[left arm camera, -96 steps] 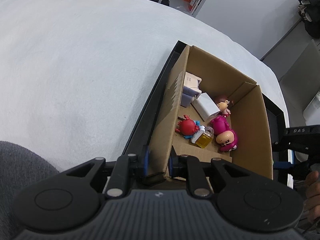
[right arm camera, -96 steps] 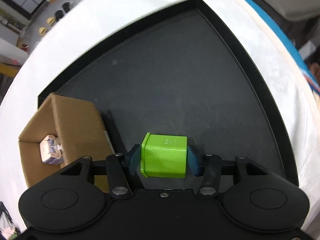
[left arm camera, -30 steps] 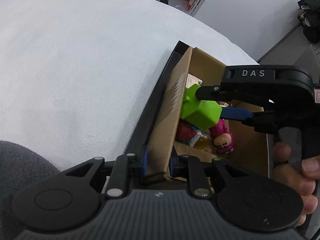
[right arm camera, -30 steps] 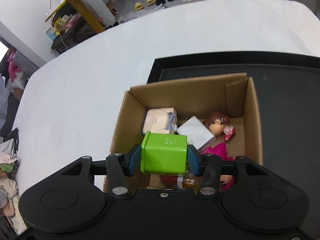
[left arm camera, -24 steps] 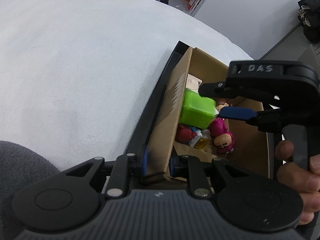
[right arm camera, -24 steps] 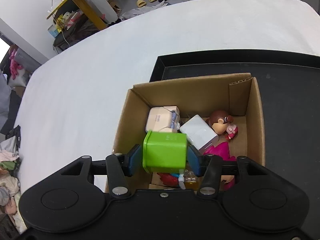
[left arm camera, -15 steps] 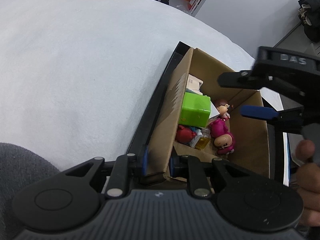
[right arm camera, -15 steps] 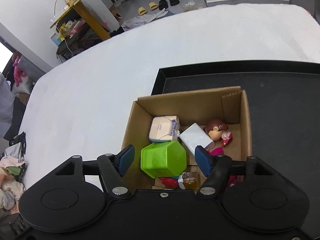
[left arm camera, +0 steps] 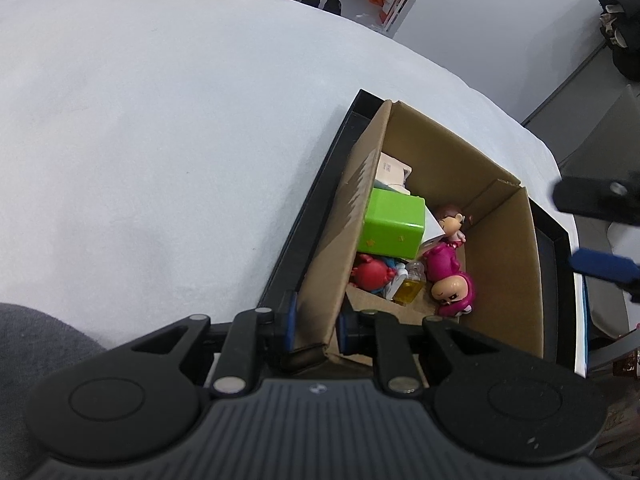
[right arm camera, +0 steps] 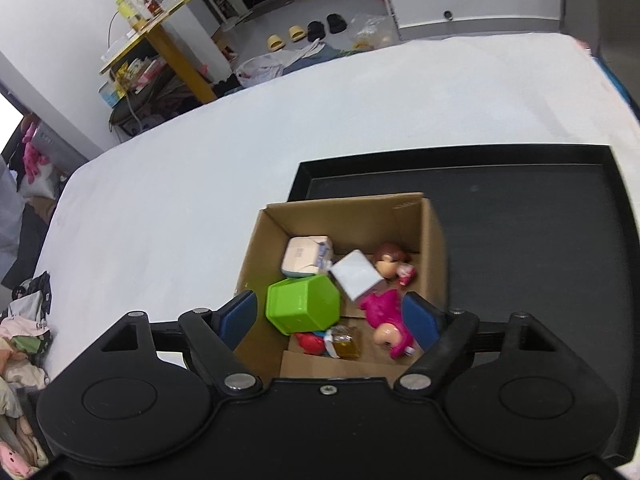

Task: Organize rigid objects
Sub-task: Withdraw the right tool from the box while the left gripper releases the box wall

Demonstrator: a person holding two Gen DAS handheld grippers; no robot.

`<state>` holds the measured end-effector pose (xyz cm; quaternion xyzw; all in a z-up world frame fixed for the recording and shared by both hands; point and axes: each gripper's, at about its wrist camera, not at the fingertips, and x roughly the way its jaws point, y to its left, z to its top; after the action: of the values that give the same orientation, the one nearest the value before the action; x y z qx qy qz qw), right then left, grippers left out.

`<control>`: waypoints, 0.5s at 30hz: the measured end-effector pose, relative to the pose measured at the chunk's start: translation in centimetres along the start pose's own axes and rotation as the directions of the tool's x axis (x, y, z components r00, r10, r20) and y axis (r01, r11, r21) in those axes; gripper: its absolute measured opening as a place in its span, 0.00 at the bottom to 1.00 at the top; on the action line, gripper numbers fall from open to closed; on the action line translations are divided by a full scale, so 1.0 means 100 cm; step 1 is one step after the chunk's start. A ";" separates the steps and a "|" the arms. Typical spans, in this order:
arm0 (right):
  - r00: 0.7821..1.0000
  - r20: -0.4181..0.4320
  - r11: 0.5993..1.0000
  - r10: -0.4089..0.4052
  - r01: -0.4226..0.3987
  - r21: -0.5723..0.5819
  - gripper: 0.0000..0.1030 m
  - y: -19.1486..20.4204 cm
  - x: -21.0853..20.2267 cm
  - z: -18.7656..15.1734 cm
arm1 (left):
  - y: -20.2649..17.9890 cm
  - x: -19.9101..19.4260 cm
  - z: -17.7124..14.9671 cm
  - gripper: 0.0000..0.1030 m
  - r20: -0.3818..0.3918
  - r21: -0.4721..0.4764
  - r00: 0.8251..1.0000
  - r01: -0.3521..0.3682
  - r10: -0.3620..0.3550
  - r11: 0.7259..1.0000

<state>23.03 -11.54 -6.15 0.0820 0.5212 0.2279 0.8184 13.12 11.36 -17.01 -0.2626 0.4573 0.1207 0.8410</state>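
A cardboard box (left arm camera: 504,256) (right arm camera: 352,212) stands on a black tray (right arm camera: 540,232) on the white table. A green block (left arm camera: 392,229) (right arm camera: 302,308) lies inside it against the left wall, on top of other toys. A pink doll (left arm camera: 452,290) (right arm camera: 386,320), a red toy (left arm camera: 370,274), a small yellow bottle (left arm camera: 410,284) (right arm camera: 345,344), a brown-haired figure (right arm camera: 390,260) and white boxes (right arm camera: 306,256) also lie inside. My left gripper (left arm camera: 314,320) is shut on the box's near-left wall. My right gripper (right arm camera: 332,318) is open and empty above the box.
The black tray's rim (left arm camera: 312,216) runs along the box's left side. White table surface (left arm camera: 140,140) spreads to the left and behind. A grey sleeve (left arm camera: 32,344) shows at the lower left. Room clutter and a yellow-legged table (right arm camera: 160,32) lie beyond the table.
My right gripper carried the green block over the box, opened and let it go; the block now lies in the box. The right gripper has drawn up and back. The left gripper has not moved.
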 end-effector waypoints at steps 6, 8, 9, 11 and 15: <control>0.999 0.032 0.999 -0.002 0.000 0.041 0.86 -0.016 -0.024 -0.006 | 0.003 -0.003 0.002 0.17 0.025 0.012 0.999 -0.041 0.041 0.999; 0.999 0.039 0.999 -0.001 -0.001 0.051 0.91 -0.021 -0.031 -0.010 | 0.005 -0.006 0.003 0.17 0.018 0.001 0.999 -0.046 0.045 0.999; 0.999 0.042 0.998 0.003 -0.006 0.060 0.93 -0.024 -0.034 -0.011 | 0.004 -0.008 0.003 0.17 0.016 0.002 0.999 -0.049 0.049 0.999; 0.999 0.048 0.997 0.000 -0.004 0.071 0.94 -0.029 -0.038 -0.015 | 0.001 -0.014 0.003 0.18 0.018 0.021 0.998 -0.057 0.057 0.998; 0.998 0.064 0.997 -0.008 0.003 0.082 0.99 -0.033 -0.046 -0.020 | -0.003 -0.027 0.007 0.21 0.007 0.030 0.999 -0.049 0.049 0.998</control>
<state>20.63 -16.77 -4.54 0.1214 0.5038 0.2014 0.8312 12.25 11.55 -14.39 -0.2384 0.4628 0.1353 0.8430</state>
